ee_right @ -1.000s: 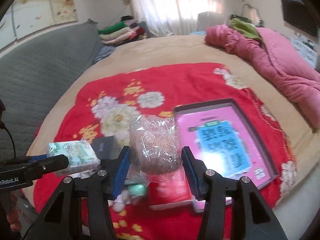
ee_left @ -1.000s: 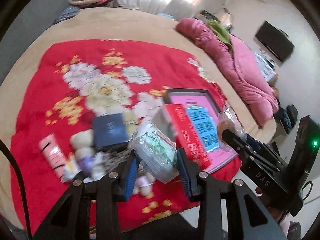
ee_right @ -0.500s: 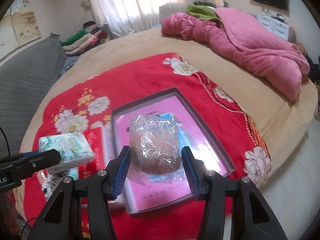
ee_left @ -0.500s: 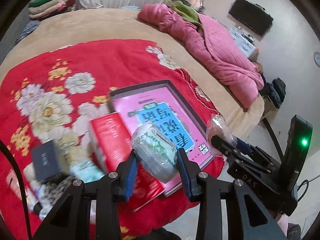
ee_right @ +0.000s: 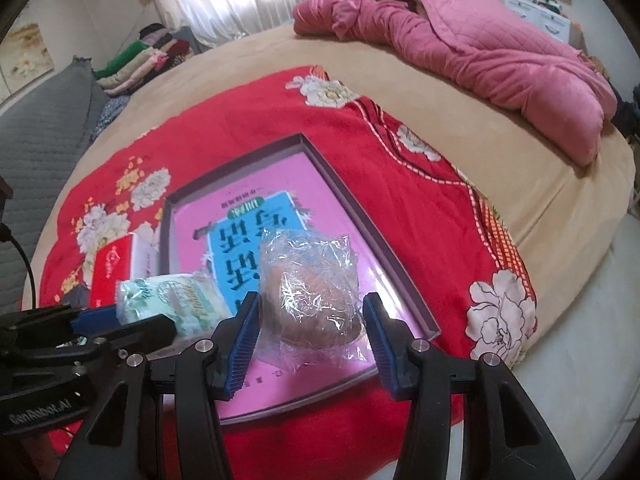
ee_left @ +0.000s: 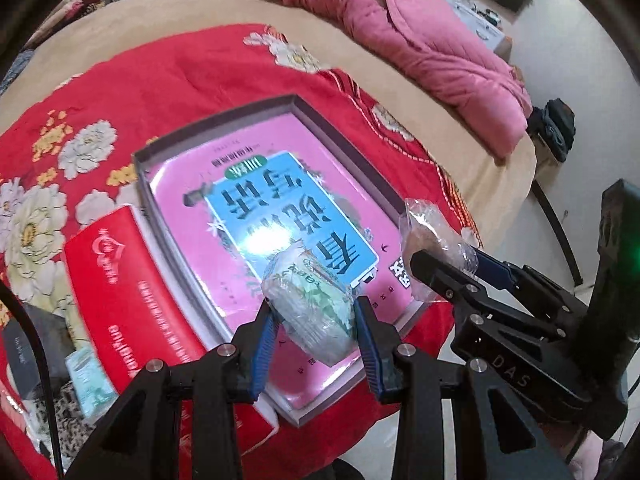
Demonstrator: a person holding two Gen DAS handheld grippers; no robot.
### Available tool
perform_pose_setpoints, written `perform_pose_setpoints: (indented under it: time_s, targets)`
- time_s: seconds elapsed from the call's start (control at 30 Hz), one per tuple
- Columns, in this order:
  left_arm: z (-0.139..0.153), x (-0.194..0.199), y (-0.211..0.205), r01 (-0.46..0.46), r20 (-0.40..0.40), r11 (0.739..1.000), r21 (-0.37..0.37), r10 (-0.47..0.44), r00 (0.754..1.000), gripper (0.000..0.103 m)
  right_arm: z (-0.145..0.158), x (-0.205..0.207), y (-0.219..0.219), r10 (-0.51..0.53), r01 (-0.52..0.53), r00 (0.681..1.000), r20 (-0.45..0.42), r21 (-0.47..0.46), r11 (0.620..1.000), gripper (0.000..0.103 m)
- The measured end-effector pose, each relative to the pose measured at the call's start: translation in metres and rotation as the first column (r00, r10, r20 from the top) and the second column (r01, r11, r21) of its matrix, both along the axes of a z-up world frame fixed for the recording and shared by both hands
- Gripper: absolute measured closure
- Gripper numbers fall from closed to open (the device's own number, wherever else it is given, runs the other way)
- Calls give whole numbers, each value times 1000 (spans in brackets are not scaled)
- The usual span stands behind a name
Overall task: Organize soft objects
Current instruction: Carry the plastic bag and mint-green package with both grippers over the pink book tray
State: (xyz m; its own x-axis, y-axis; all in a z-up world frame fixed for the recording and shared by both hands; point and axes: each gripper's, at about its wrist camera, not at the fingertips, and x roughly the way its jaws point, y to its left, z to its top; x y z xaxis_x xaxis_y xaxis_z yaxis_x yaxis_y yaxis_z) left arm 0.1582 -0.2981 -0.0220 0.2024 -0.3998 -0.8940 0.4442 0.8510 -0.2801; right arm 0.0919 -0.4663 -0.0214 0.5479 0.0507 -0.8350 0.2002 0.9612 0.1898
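Note:
My left gripper is shut on a green-and-white tissue pack and holds it over the near end of the pink-lined box. The tissue pack also shows in the right wrist view. My right gripper is shut on a brown bun in clear plastic wrap, also above the box's near end. The wrapped bun shows at the right in the left wrist view. The two grippers are side by side, close together.
A red box lies against the pink box's left side. A small tissue pack, a dark box and other small items lie at the left. A pink quilt lies at the far right. The bed edge is close in front.
Both grippers have moved right, from over the pile of small items to over the pink box, each still holding its object. The bed edge is now nearer.

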Motion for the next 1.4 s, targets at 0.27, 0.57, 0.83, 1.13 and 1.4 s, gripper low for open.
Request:
perform_pose_setpoints:
  time_s: [0.27, 0.57, 0.83, 1.13, 1.4]
  targets:
    - [-28, -1, -21, 49, -49, 998, 32, -48, 998, 64, -17, 9, -9, 12, -12, 999, -48, 3, 1000, 50]
    - [-42, -4, -26, 89, -68, 994, 66, -84, 994, 64, -34, 22, -15, 19, -18, 995, -100, 14, 1000, 50]
    - [-45, -7, -29, 113, -70, 989, 93, -107, 992, 64, -51, 28, -16, 10, -9, 987, -160, 6, 1000, 48]
    - [-51, -17, -39, 158, -71, 975, 158, -148, 986, 64, -52, 25, -24, -23, 28, 986, -164, 28, 999, 48]
    - [-55, -22, -43, 170, -85, 966, 195, -156, 984, 64, -36, 12, -36, -61, 67, 990, -125, 48, 997, 48]
